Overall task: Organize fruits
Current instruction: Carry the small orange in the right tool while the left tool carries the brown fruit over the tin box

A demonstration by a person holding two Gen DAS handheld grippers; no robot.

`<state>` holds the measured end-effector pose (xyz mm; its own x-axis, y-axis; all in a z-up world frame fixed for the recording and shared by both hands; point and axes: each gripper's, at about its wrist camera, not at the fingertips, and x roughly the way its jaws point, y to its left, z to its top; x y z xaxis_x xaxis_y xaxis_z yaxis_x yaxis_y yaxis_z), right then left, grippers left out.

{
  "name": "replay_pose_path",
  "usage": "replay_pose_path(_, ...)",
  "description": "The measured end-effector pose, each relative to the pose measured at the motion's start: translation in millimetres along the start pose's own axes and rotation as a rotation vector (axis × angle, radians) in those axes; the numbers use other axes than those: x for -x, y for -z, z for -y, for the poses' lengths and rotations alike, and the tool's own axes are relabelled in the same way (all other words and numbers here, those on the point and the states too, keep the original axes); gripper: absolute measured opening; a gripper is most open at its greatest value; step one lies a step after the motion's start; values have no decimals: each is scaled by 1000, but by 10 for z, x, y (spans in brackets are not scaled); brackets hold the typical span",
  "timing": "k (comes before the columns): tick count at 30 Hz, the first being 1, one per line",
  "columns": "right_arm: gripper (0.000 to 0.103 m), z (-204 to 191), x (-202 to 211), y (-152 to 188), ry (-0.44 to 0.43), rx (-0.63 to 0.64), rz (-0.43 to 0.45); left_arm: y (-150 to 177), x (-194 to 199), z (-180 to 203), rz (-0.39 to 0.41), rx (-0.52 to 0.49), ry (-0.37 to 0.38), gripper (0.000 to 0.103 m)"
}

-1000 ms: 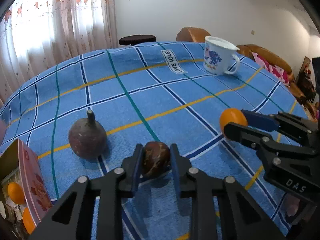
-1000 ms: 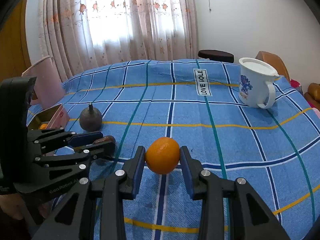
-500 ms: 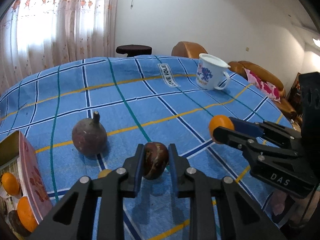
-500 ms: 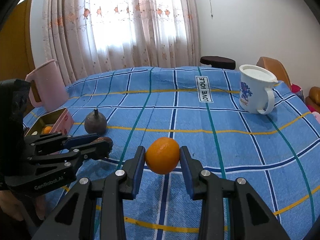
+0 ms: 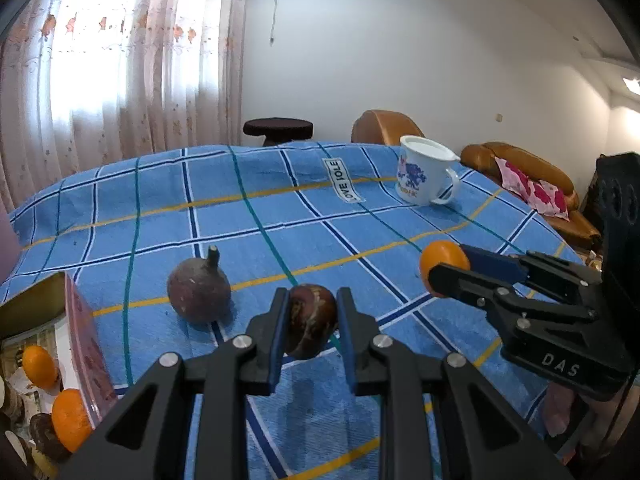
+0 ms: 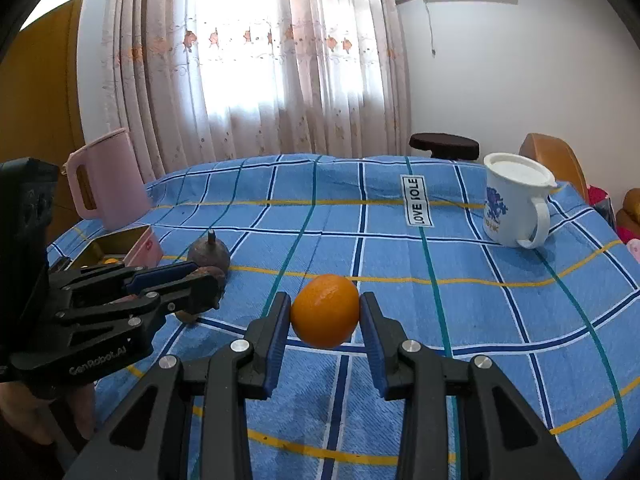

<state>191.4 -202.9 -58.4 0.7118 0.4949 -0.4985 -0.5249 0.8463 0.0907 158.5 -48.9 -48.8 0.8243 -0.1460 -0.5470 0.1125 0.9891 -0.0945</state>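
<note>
- The brown fruit (image 5: pixel 311 321) sits pinched between the blue pads of the left gripper (image 5: pixel 312 322), jaws closed tight on its sides, and it hangs clear of the blue checked tablecloth (image 5: pixel 280 216)
- The orange (image 6: pixel 325 310) is clamped the same way in the right gripper (image 6: pixel 325 316), jaws narrow and pressing both flanks, held above the cloth
- From the left wrist view the right gripper comes in from the right edge with the orange at its tip; from the right wrist view the left gripper comes in from the left edge with the brown fruit at its tip
- A dark round fruit with a stem (image 5: pixel 199 296) rests on the cloth just left of the held brown fruit, stem pointing up
- An open box (image 5: pixel 80 344) with a pink wall stands at the table's left edge; inside lie small oranges (image 5: pixel 70 418) and darker fruit, partly cut off by the frame
- A white mug with blue print (image 6: pixel 514 200) stands upright at the far right of the table, handle to the right
- A "LOVE" label (image 6: pixel 416 201) is sewn on the cloth near the mug
- A pink pitcher (image 6: pixel 106 178) stands behind the box
- Curtains (image 6: pixel 256 60) cover the bright window beyond
</note>
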Motion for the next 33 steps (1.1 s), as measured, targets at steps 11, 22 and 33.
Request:
replay_pose_path(11,37,-29,93,7,-3,20,47,26,108,26,43,-10,-10,25)
replay_pose_path(22,37,-65,167,20,-5,34,88,45,214,53,92,-19,-22,25)
replay_pose_path(33,37,-111,256,35,3,52,138,65,303,60,127,-17,-23,25)
